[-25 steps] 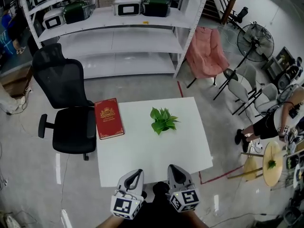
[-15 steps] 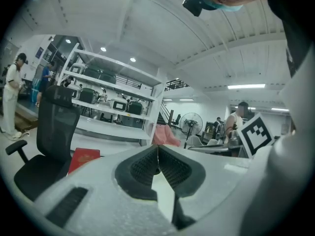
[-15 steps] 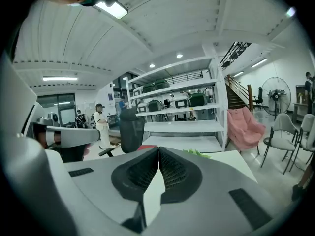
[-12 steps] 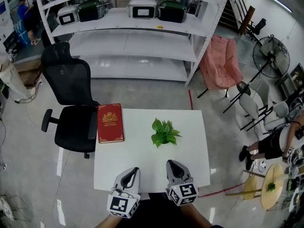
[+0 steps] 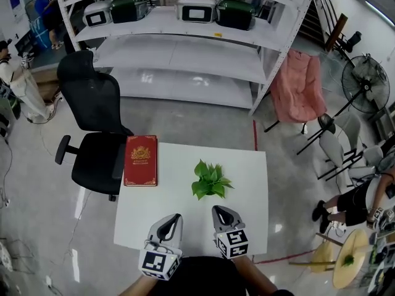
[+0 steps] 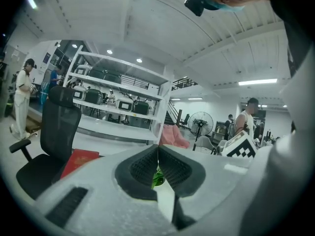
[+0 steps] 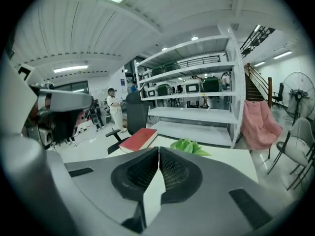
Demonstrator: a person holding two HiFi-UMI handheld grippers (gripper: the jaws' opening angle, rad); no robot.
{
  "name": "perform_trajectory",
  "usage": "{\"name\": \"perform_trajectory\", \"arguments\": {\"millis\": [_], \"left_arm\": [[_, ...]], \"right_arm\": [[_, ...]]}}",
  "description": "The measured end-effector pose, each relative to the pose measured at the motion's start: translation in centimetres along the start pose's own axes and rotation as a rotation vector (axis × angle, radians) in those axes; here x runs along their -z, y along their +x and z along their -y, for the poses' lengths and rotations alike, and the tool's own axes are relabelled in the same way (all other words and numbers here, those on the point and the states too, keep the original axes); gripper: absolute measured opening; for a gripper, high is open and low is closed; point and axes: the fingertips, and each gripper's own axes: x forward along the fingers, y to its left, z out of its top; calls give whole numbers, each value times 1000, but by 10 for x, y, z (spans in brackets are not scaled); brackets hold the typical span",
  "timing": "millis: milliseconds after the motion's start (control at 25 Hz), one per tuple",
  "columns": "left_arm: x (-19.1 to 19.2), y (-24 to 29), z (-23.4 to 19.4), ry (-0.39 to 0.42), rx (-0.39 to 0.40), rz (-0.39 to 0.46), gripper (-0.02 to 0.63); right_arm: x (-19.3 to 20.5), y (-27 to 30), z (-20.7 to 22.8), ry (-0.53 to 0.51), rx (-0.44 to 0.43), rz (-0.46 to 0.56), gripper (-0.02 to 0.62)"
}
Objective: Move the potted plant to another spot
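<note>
On white table (image 5: 247, 227), leafy green potted plant (image 5: 208, 180) — upright, untouched

nothing readable is showing in any view. the red book (image 5: 141, 160) is carrying a gold emblem and possibly a line of gold lettering, too small to make out. the left gripper (image 5: 174, 219) and right gripper (image 5: 219, 211) are showing only black-and-white square markers (image 5: 159, 265), no letters or numbers.

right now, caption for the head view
Both shut, left gripper and right gripper face plant and book on table.
</note>
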Motion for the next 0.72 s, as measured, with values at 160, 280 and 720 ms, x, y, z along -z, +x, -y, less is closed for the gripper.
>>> {"name": "perform_trajectory", "arguments": {"millis": [160, 280, 720], "left_arm": [[2, 14, 2, 8, -9, -13, 17], [4, 23, 3, 10, -11, -30, 17], [13, 45, 3, 8, -2, -71, 17]], "right_arm": [[29, 27, 11, -66, -52, -118, 14], [43, 44, 16, -110, -77, -181, 15], [78, 88, 24, -343, -124, -352, 15]]}}
